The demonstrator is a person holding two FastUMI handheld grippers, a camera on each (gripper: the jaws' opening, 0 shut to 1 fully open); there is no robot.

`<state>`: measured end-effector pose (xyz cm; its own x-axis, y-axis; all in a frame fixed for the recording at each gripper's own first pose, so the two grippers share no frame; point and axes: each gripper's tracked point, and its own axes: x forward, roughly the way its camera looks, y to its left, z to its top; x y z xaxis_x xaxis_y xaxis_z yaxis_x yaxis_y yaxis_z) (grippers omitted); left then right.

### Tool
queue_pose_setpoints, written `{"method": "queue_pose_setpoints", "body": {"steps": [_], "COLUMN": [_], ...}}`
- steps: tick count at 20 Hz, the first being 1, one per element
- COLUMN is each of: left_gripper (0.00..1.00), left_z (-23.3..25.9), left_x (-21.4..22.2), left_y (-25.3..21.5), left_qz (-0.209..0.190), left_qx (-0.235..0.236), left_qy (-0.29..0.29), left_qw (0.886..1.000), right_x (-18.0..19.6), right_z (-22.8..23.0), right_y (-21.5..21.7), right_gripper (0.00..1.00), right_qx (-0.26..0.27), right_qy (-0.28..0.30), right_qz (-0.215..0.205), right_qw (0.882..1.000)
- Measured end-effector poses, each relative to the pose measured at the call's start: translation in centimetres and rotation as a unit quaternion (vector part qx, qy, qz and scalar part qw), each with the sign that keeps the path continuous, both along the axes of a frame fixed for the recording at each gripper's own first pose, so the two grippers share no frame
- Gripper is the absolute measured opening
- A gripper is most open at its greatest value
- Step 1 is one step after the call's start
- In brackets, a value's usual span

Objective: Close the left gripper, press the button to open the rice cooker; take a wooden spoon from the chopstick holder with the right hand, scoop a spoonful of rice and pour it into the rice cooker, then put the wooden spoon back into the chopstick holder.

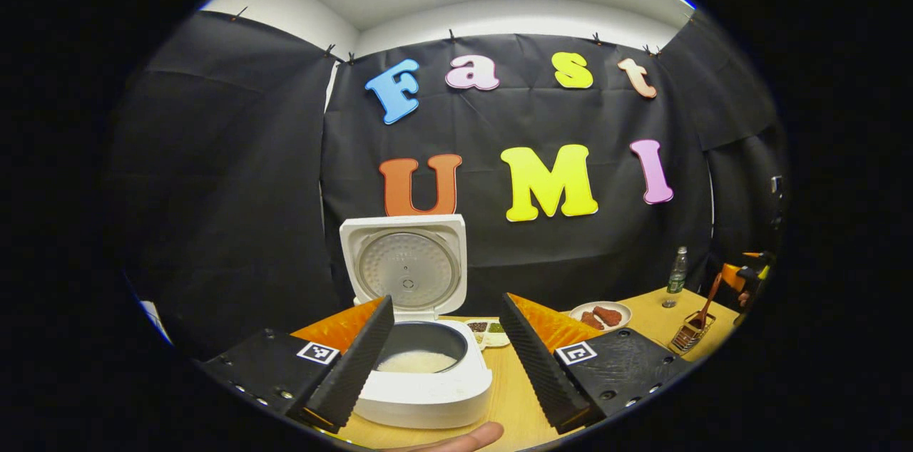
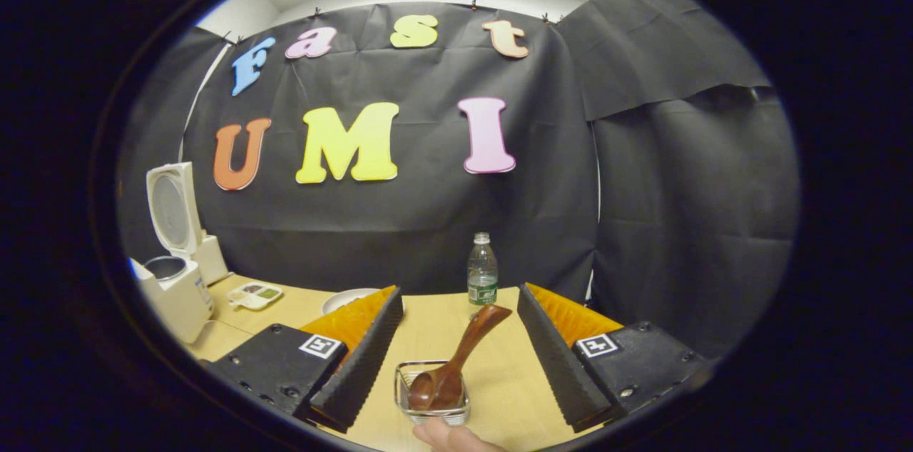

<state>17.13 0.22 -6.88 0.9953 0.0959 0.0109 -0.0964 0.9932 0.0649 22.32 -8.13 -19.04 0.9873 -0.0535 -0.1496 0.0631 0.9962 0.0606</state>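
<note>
The white rice cooker stands on the table with its lid raised upright, and white rice lies in the dark inner pot. My left gripper is open, one finger on either side of the cooker and nothing between them. The wooden spoon stands bowl-down in the wire chopstick holder, its handle leaning up to the right. My right gripper is open just behind the holder, apart from the spoon. Holder and spoon also show far right in the left gripper view.
A plate with brown pieces, a small divided dish and a plastic bottle stand on the wooden table. In the right gripper view the bottle is behind the holder and the cooker far left. A fingertip shows below.
</note>
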Motion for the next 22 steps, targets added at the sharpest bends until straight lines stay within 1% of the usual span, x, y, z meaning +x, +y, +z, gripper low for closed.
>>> {"method": "queue_pose_setpoints", "body": {"steps": [2,5,8,10,13,14,16,19,20,22], "left_gripper": [0.95,0.95,0.95,0.95,0.95,0.95,0.95,0.95,0.95,0.94], "left_z": [0.2,1.5,3.3,4.4,7.0,7.8,9.4,12.5,12.8,12.5], "left_x": [1.3,3.2,5.7,7.5,9.9,10.8,12.6,15.5,16.5,18.9], "left_y": [0.1,1.2,1.8,3.1,5.7,6.4,7.7,10.0,10.6,11.4], "left_qz": [-0.010,-0.012,-0.035,-0.037,-0.018,-0.017,-0.015,-0.001,0.007,0.018], "left_qx": [-0.010,-0.013,-0.027,-0.027,-0.026,-0.028,-0.030,-0.028,-0.032,-0.043], "left_qy": [0.014,0.018,0.011,0.010,-0.008,-0.013,-0.022,-0.056,-0.061,-0.051], "left_qw": [1.000,1.000,0.999,0.999,0.999,0.999,0.999,0.998,0.998,0.998], "right_x": [-1.5,-3.8,-5.3,-6.0,-7.0,-6.6,-7.0,-7.9,-8.0,-8.3], "right_z": [0.1,1.5,3.8,5.3,7.2,8.2,7.9,7.3,6.7,6.8], "right_y": [0.7,1.6,1.9,2.6,3.7,3.4,2.7,3.2,3.0,2.0], "right_gripper": [1.00,1.00,1.00,1.00,1.00,1.00,1.00,1.00,1.00,1.00], "right_qx": [0.012,0.008,-0.007,-0.013,-0.013,-0.015,-0.018,0.011,0.016,0.027], "right_qy": [0.027,0.037,0.015,-0.004,-0.037,-0.058,-0.060,-0.054,-0.047,-0.051], "right_qz": [0.008,0.028,0.035,0.048,0.069,0.066,0.052,0.069,0.073,0.064], "right_qw": [1.000,0.999,0.999,0.999,0.997,0.996,0.997,0.996,0.996,0.996]}}
